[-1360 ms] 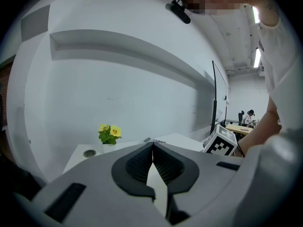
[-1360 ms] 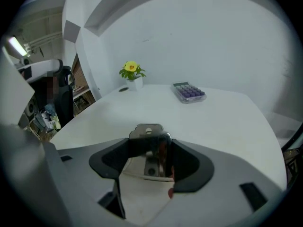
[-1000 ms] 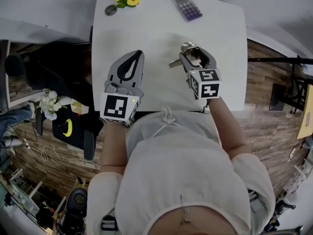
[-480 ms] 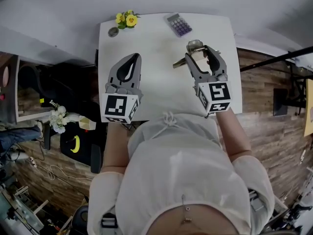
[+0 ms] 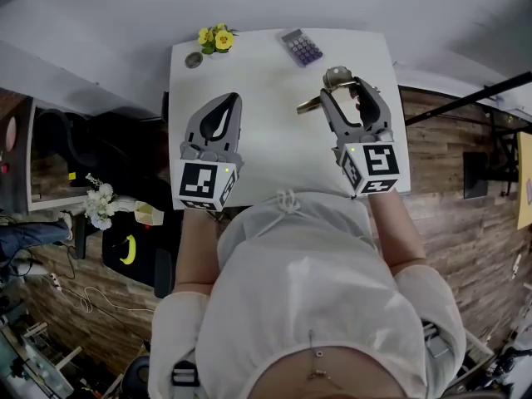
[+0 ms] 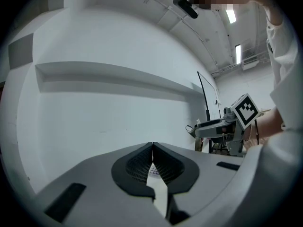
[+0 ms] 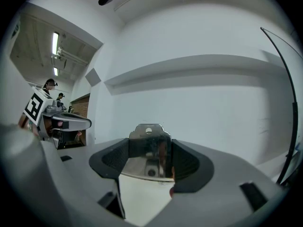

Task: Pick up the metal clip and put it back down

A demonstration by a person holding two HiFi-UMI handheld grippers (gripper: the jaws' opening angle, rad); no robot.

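Note:
The shiny metal clip (image 7: 150, 150) sits clamped between the pads of my right gripper (image 7: 149, 161), held up off the table. In the head view the metal clip (image 5: 332, 80) sticks out past the tips of the right gripper (image 5: 342, 96), one arm pointing left, above the right side of the white table (image 5: 266, 131). My left gripper (image 5: 222, 115) hovers over the table's left side, jaws shut with nothing between them; its pads meet in the left gripper view (image 6: 153, 161).
A purple calculator (image 5: 301, 47) lies at the table's far edge. Yellow flowers (image 5: 215, 36) and a small round grey object (image 5: 194, 59) sit at the far left corner. Wooden floor surrounds the table, with clutter to the left.
The right gripper with the clip has risen and shifted slightly right. The head camera has moved, so the table looks smaller and farther. The left gripper keeps its pose.

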